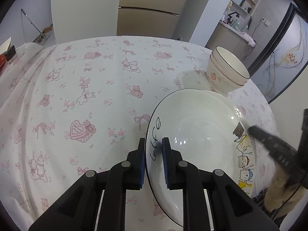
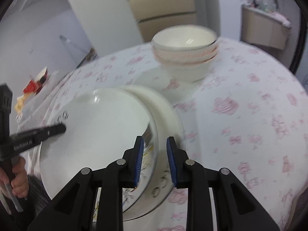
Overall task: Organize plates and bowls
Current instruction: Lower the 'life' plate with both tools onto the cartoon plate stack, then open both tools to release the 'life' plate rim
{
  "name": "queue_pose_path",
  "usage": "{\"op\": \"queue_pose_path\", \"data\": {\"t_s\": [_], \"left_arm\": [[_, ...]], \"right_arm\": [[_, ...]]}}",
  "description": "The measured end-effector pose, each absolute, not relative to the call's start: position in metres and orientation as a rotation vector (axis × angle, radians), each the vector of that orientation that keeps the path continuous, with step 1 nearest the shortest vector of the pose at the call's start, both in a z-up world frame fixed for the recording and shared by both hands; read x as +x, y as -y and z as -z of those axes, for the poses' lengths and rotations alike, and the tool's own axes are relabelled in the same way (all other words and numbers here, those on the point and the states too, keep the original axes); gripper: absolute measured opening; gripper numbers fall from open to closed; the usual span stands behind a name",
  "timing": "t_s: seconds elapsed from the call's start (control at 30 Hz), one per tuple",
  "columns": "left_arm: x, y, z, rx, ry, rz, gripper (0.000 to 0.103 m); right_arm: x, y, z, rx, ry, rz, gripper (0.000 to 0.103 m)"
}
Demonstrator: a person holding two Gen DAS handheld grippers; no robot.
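Two pairs of tongs hold one white plate point(image 1: 202, 134) by opposite edges above a lower plate point(image 2: 167, 115) on the cloth-covered surface point(image 1: 77, 96). The left tongs point(image 1: 153, 144) straddle the rim beside the handwritten lettering, one pad under the edge and one over it, drawn close on the rim. The right tongs point(image 2: 155, 144) bracket the rim with the cartoon cats; their left pad lies against the plate, the right pad stands clear of it, so whether they truly pinch cannot be told from this blurred view. Beyond the tongs, a stack of bowls point(image 1: 227, 71) stands apart from the plates. The step appears to be seating the upper plate on the lower one: both sides should go down level and together, rims lined up, and neither grip should release until the plate rests flat, since glazed china may slip.
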State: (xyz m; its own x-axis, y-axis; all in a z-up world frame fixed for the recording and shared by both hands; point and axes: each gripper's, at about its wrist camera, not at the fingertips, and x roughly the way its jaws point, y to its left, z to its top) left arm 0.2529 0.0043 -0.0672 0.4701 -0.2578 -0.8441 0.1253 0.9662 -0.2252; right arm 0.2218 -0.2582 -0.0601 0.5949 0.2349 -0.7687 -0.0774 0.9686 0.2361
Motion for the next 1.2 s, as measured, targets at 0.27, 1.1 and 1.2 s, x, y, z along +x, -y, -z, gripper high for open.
{"op": "queue_pose_path", "data": {"t_s": [0.27,1.1,1.2], "left_arm": [[0.252,-0.003,0.067,-0.126,-1.050,0.231,0.018],[0.258,0.007,0.077,-0.131,-1.023,0.244,0.019],[0.261,0.010,0.081,-0.146,-1.045,0.254,0.023]], "right_arm": [[0.228,0.283,0.059,0.212,-0.905,-0.101,0.055],[0.237,0.290,0.078,0.283,-1.006,-0.139,0.059],[0.236,0.292,0.075,0.265,-0.989,-0.115,0.059]]}}
